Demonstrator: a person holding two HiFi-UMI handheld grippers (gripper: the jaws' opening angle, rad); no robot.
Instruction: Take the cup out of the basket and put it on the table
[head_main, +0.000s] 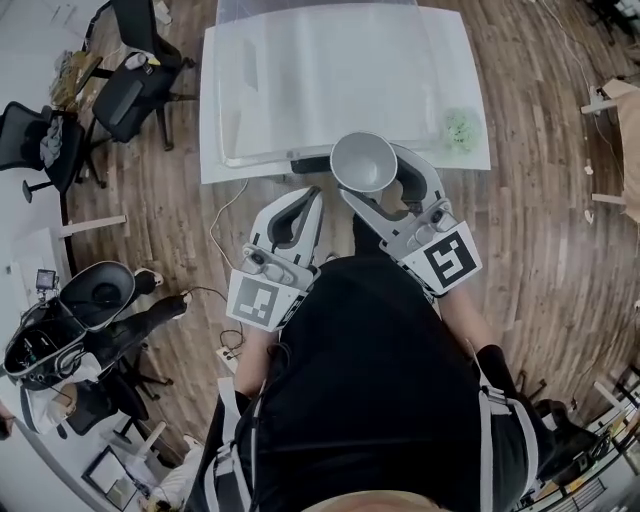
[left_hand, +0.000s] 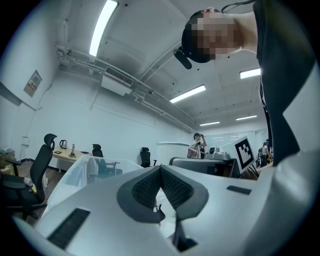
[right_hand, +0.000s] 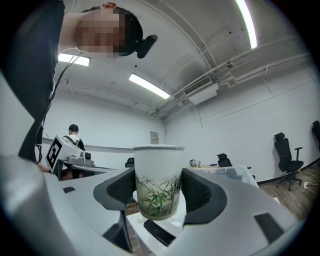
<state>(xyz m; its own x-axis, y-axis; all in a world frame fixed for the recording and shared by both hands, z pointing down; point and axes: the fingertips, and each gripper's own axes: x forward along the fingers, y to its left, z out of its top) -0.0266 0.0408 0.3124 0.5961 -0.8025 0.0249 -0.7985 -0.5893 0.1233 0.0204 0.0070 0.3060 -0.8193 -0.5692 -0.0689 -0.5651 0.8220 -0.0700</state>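
Step in hand: carry. The cup (head_main: 363, 160) is out of the basket and sits in the right gripper (head_main: 370, 178), upright, mouth up. In the head view it sits over the near edge of the bench (head_main: 350, 70), roughly centre. How high it is above the bench cannot be told. No basket can be made out for certain in any view.

Right gripper view: jaws closed to cup width. Both pads (right_hand: 125, 192) press the lower half of the cup (right_hand: 158, 170), one on each side, across the bamboo print. The rim stands well above the pads and the base hangs a little below them, clear of anything. The cup looks empty from above.

Left gripper (head_main: 312, 200): held close to the body, left of the right one and short of the bench. Left gripper view: jaws brought together, the pads (left_hand: 147, 187) meeting along the centre line with nothing between them.

Next move, as judged: push the cup farther over the bench and lower it level until the base rests flat. Only then part the jaws and back off without tipping it. Paper wall, so a light squeeze should do.
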